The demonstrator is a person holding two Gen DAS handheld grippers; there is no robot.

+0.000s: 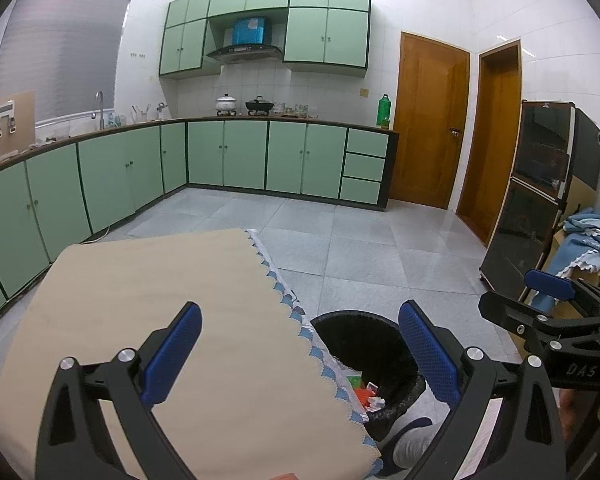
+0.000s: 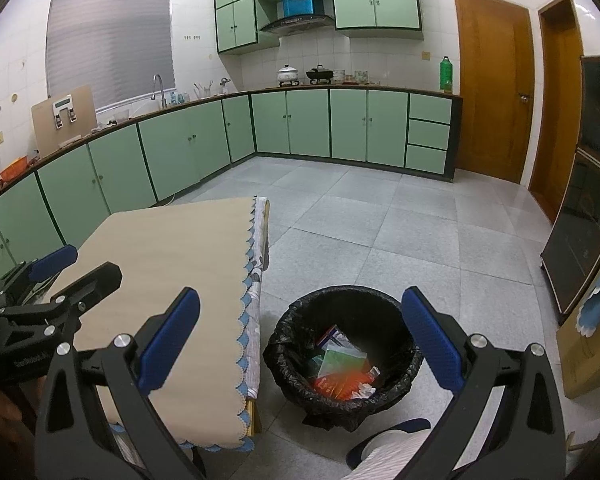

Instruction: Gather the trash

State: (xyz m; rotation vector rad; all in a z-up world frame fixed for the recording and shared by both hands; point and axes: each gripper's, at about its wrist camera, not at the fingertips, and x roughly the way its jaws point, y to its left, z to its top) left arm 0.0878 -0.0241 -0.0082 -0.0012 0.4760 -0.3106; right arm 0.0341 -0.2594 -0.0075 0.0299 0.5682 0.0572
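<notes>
- Left wrist view: left hand-held gripper (image 1: 300, 344) spread wide, holding nothing. Cloth-covered worktop (image 1: 160, 300) at lower left shows bare. Black-lined bin (image 1: 340, 320) sits low centre, beside the worktop's edge.
- Right wrist view: right hand-held gripper (image 2: 300, 334) likewise wide and empty, above the bin (image 2: 292, 320); trash (image 2: 340, 372) lies inside.
- Judgement: confirm no litter remains before finishing.

A: Where is there room to move?

B: The table (image 2: 160, 264) top is bare. The floor (image 2: 380, 232) past it is wide open.

A: What's in the way?

B: The bin (image 2: 300, 320) stands just beside the table edge, with trash (image 2: 340, 372) at its bottom. Its mouth is open. A dark cabinet (image 2: 580, 220) blocks the right side.
</notes>
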